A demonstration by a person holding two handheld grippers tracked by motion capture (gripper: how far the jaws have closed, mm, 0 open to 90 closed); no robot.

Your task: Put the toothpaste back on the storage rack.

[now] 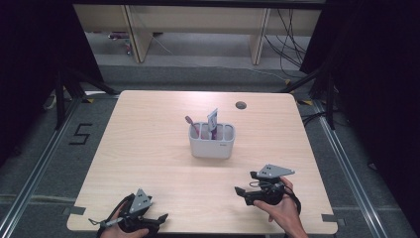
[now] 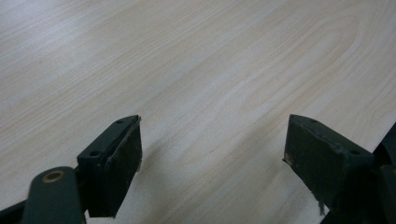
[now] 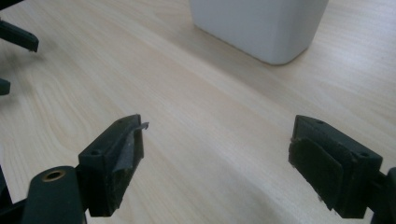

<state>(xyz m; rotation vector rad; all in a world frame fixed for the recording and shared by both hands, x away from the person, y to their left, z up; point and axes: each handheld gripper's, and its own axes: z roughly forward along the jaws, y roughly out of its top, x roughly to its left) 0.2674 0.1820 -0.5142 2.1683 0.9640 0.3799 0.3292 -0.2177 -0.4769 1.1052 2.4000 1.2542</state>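
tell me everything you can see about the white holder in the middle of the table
The white holder is a small, smooth container, plastic by its look, with rounded corners and several open-topped compartments. It stands upright near the middle of the wooden table. A pink toothbrush and a tube stick up out of it. Faint markings on its front are unreadable. Both claws sit apart from it, nearer the person.

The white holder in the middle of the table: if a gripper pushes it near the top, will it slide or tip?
The white holder looks like light plastic, so it probably slides easily on the smooth table. It is wide and low, so tipping seems unlikely. The toothbrush and tube stand loosely and may rattle.
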